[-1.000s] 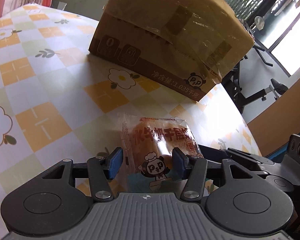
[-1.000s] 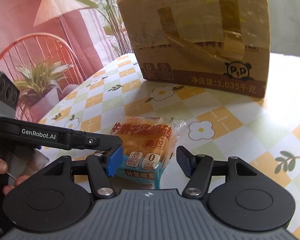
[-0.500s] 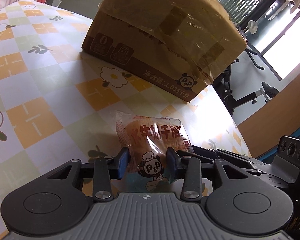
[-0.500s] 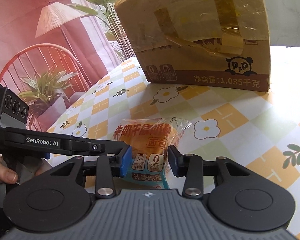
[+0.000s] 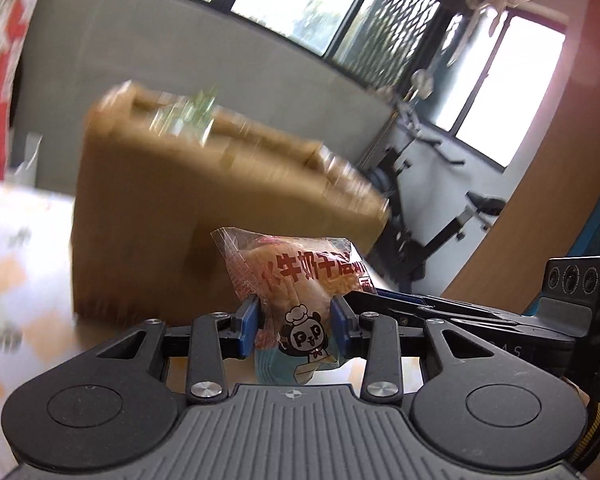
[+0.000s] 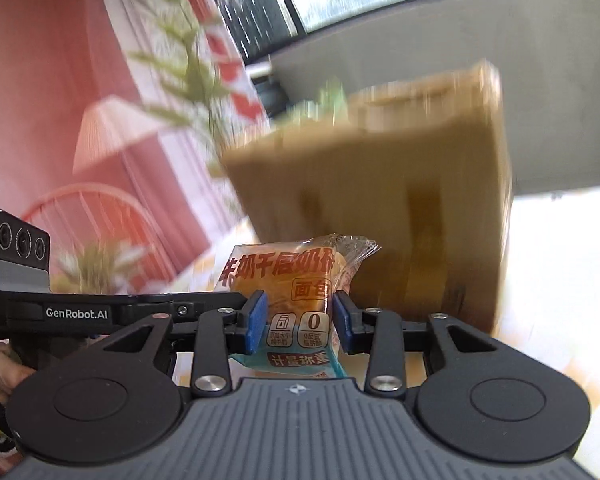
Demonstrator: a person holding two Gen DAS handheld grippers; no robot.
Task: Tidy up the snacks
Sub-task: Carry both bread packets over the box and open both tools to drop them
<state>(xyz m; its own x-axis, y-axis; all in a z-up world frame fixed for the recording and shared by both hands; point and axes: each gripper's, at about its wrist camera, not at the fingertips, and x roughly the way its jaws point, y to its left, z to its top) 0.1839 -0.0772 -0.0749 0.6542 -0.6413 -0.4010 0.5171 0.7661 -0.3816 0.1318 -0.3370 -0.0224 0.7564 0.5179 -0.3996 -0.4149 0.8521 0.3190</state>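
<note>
A clear-wrapped bread snack (image 5: 300,280) with red Chinese lettering and a panda logo is held off the table. My left gripper (image 5: 296,326) is shut on its lower end. My right gripper (image 6: 298,322) is shut on a wrapped bread snack (image 6: 288,276) of the same kind, also lifted; I cannot tell whether it is the same packet. Each gripper's body shows beside the other: the right one in the left wrist view (image 5: 560,312), the left one in the right wrist view (image 6: 60,308). A taped brown cardboard box (image 5: 188,216) stands just behind, blurred; it also shows in the right wrist view (image 6: 400,208).
The flowered checkered tablecloth (image 5: 8,280) lies below and to the left. Exercise equipment (image 5: 428,224) stands beyond the table's far edge by the windows. A red chair (image 6: 88,220) and a plant (image 6: 188,80) are at the left of the right wrist view.
Both grippers have closed on the snack and lifted it off the table. Both views have tilted upward, so the box sits lower and the windows now show.
</note>
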